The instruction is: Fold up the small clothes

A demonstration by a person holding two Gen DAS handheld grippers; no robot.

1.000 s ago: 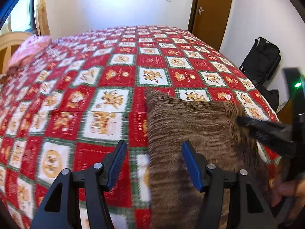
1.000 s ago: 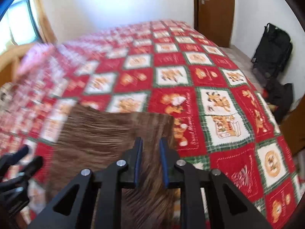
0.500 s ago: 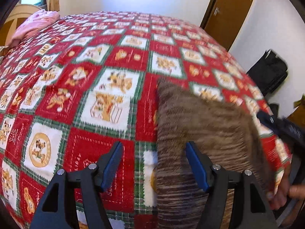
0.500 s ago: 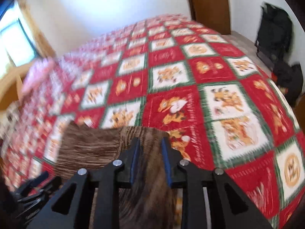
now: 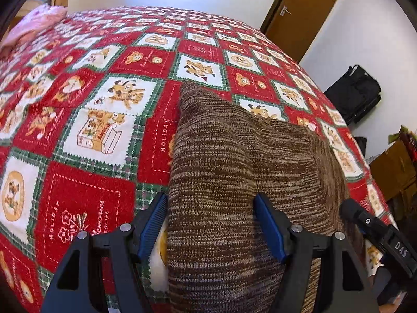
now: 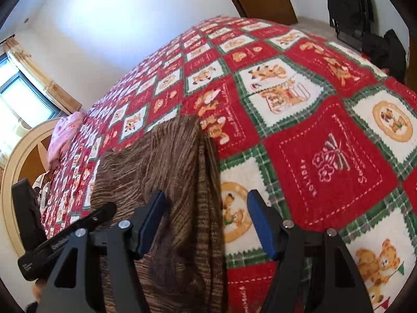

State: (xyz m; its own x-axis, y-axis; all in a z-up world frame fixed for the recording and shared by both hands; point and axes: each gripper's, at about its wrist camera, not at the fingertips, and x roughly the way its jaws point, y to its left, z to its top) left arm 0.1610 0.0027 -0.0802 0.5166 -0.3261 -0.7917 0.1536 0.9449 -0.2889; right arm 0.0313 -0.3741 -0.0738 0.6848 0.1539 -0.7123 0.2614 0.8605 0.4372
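A brown striped knit garment lies flat on the red, white and green patchwork bedspread. My left gripper is open, its blue pads astride the garment's near left edge. In the right wrist view the same garment shows a folded right edge, and my right gripper is open over that edge, holding nothing. The right gripper's black body appears at the lower right of the left wrist view, and the left gripper's body at the lower left of the right wrist view.
A pink cloth lies at the far left of the bed by a wooden headboard. A brown door and black bags on the floor stand to the right of the bed.
My right gripper has opened and let go of the garment's edge. Both grippers have come lower and closer to the garment. The left stays open.
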